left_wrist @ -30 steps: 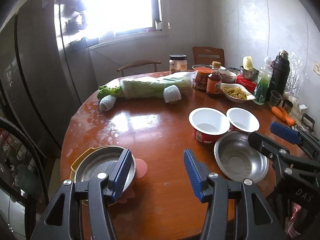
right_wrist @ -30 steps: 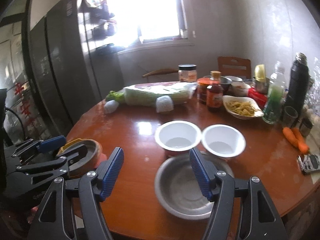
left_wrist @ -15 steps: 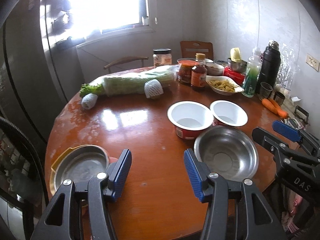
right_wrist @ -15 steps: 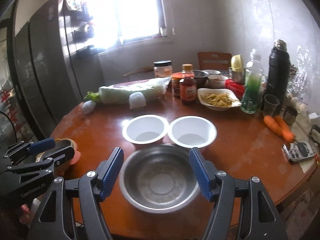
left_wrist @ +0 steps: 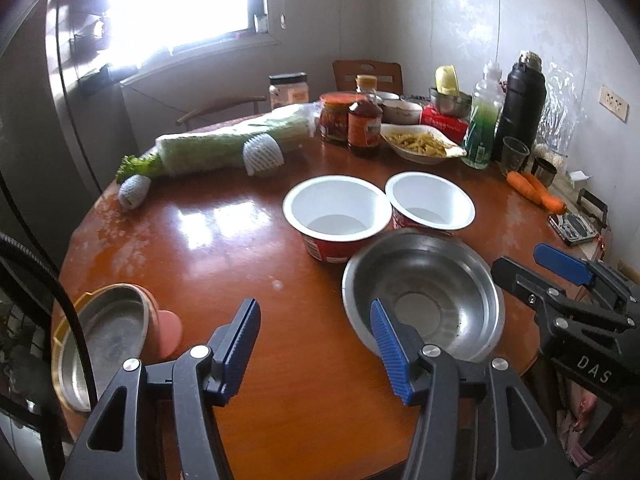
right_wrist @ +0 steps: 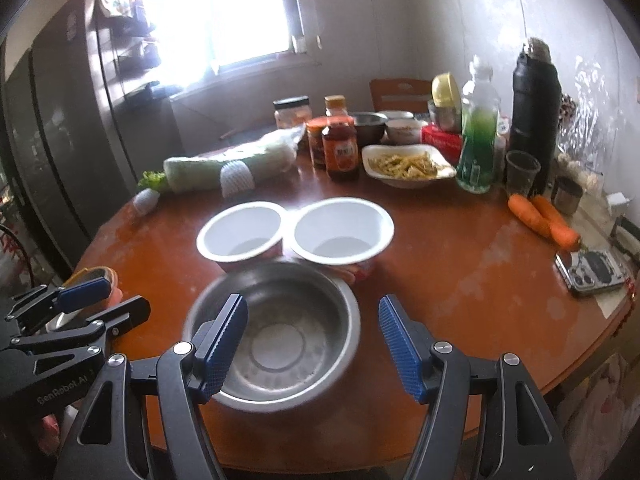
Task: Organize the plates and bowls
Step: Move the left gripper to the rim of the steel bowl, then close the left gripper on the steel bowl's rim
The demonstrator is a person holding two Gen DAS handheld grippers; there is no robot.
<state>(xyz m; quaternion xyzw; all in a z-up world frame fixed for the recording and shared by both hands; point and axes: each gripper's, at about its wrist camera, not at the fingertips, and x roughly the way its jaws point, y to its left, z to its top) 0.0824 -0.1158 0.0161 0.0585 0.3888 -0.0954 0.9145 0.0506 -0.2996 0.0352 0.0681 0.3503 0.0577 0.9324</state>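
A steel bowl point(left_wrist: 424, 300) point(right_wrist: 280, 336) stands near the round wooden table's point(left_wrist: 200, 248) front edge. Just behind it are two white bowls with red sides point(left_wrist: 338, 212) point(left_wrist: 430, 200) point(right_wrist: 240, 232) point(right_wrist: 342, 228). At the table's left edge a steel plate point(left_wrist: 104, 332) lies on a yellow one with a pink piece beside it. My left gripper point(left_wrist: 314, 312) hangs over bare table between that stack and the steel bowl; its jaws are opening with nothing between them. My right gripper point(right_wrist: 312, 306) hovers open over the steel bowl's near side and does not touch it.
Along the back stand a wrapped cabbage point(left_wrist: 224, 144), jars, a sauce bottle point(left_wrist: 364, 124), a dish of food point(left_wrist: 420, 144), a green bottle and a black flask point(left_wrist: 520, 108). Carrots point(right_wrist: 540, 216) and a phone point(right_wrist: 592, 272) lie at the right. A dark fridge stands left.
Both grippers have dropped and come in closer to the table. The steel bowl has slid from right of centre to between the right gripper's fingers. The plate stack has drifted left in the left view.
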